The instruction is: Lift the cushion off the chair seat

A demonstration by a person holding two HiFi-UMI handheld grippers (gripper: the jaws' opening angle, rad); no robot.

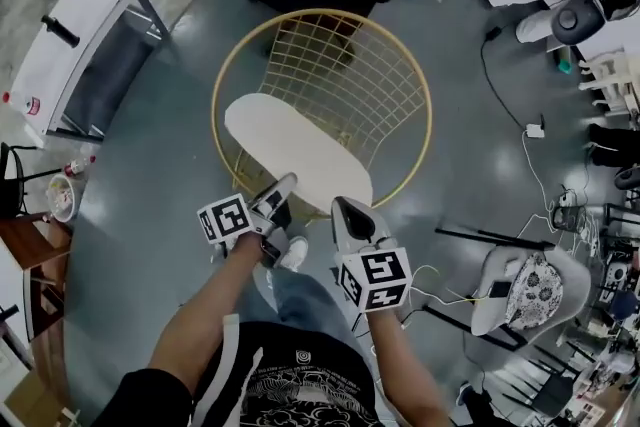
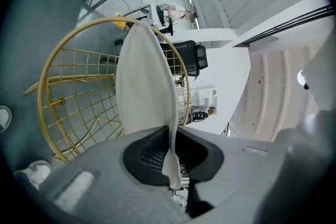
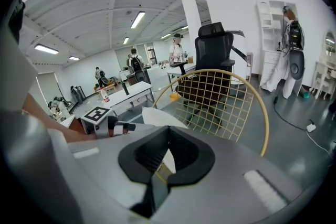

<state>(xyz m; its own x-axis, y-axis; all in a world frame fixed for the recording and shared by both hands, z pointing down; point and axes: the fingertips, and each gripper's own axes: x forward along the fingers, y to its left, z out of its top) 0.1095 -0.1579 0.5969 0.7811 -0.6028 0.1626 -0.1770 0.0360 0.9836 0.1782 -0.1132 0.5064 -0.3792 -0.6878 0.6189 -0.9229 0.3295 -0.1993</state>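
White oval cushion point(image 1: 300, 155) sits over the front of the gold wire chair point(image 1: 405, 85), covering the front rim and pinched at its near edge by both claws. In the head view its long axis runs upper left to lower right, with one long side facing the person. The left gripper point(image 1: 283, 187) is on the near-left part, jaws almost together and clamped on the thin edge. In the left gripper view the cushion point(image 2: 144, 86) is nearly edge-on, stretching straight away from the jaws. The right gripper point(image 1: 345, 212) is on the near-right end, and the right gripper view shows its jaws closed on a sliver of cushion point(image 3: 167, 161). Cannot tell if the far end rests on the wire seat.
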